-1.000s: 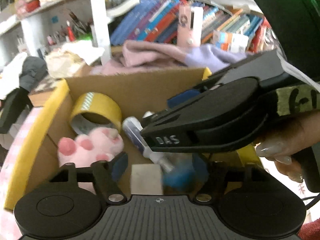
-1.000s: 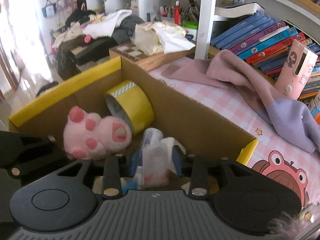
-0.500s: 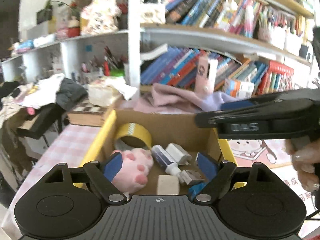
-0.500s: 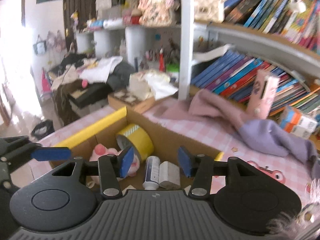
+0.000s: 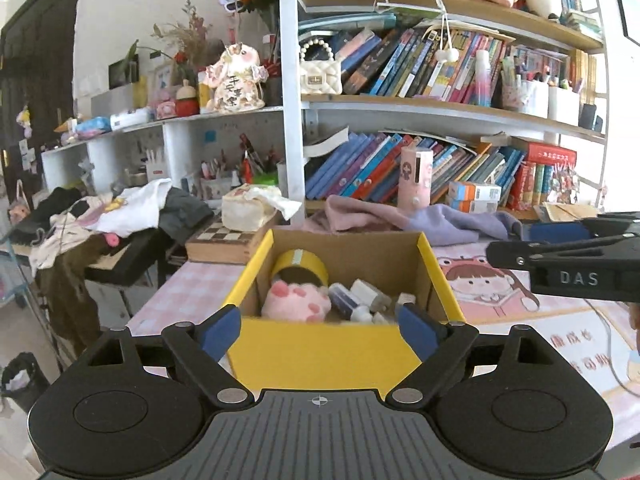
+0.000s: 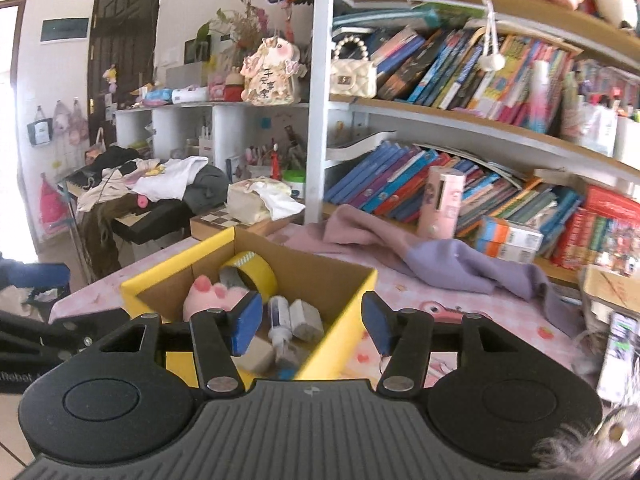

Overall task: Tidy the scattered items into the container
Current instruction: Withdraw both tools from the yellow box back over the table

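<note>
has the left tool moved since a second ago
Yes. The left tool has pulled back and up from the yellow-edged cardboard box: its blue pads were down inside the box, now short of its near wall, opening and empty.

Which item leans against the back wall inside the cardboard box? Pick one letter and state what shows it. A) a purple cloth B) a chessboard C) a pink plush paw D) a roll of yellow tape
D: the roll of yellow tape stands on edge against the far wall of the cardboard box, right behind the pink plush paw.
</note>
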Motion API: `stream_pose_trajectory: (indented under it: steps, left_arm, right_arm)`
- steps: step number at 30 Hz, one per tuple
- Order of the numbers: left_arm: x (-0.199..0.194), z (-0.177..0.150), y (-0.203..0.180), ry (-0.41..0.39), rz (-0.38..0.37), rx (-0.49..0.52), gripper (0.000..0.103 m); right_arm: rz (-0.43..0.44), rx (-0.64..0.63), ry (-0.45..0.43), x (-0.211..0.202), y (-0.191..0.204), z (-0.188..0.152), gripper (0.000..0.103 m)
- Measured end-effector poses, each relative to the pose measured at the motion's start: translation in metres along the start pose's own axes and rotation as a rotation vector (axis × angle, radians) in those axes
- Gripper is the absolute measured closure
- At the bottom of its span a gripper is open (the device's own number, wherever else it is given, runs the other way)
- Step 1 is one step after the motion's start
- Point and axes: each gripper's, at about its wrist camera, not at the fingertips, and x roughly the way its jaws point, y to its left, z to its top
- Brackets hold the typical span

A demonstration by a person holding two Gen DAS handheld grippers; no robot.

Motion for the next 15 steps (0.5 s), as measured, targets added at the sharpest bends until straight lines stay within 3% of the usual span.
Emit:
stream_pose_trajectory:
  steps: [6, 10, 15]
  left_arm:
    - [-0.034, -0.025, -0.004, 0.012, -0.005, -0.014, 0.014]
    - [-0.049, -0.04, -0.012, -0.006, 0.031, -0.017, 0.013]
    - [-0.058, -0.052, -0.027, 0.016, 0.018, 0.027, 0.013]
  right_arm:
    - [-0.05, 0.03, 0.014, -0.049, 0.01, -0.035, 0.049]
    - [-0.095, 0.036, 0.021, -0.074, 0.015, -0.058, 0.048]
    - [-0.173, 0.065, 0.039, -0.103, 0.018, -0.087, 0.044]
